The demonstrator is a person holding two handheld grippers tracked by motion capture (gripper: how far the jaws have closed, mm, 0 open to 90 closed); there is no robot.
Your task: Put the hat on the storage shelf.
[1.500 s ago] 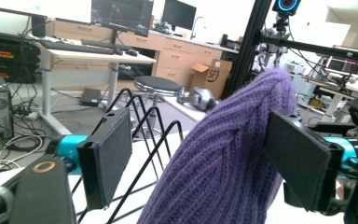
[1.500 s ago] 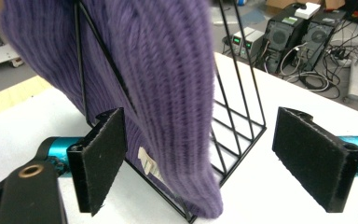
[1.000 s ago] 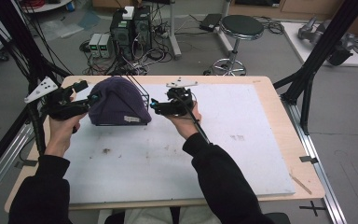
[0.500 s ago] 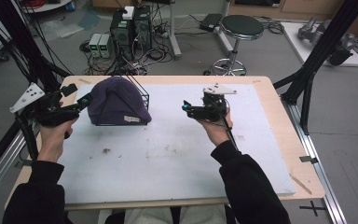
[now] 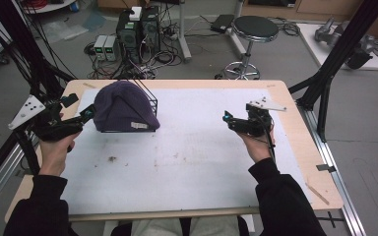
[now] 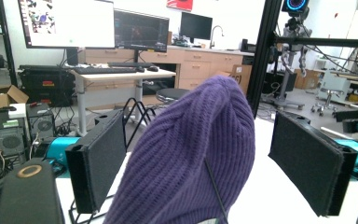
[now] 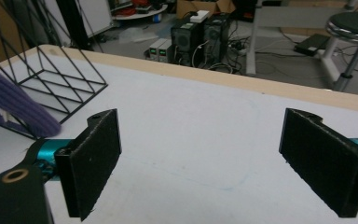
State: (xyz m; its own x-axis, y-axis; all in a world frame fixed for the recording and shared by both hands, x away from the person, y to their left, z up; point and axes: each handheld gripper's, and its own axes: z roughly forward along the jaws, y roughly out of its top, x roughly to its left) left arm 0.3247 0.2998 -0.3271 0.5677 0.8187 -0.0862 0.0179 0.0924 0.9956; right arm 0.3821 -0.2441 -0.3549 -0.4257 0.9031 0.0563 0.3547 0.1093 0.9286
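Just ahead of the left gripper [image 5: 86,114], a purple knit hat [image 5: 120,108] is draped over a black wire rack [image 5: 150,105] on the white table mat [image 5: 192,147]. That gripper's jaws stand wide apart, one to each side of the hat, gripping nothing. Well off to the hat's other side, the right gripper [image 5: 226,119] hovers with jaws wide and empty.

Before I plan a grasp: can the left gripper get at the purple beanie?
Probably yes: the left gripper, jaws open, sits right beside the purple beanie on its wire rack, nothing between.
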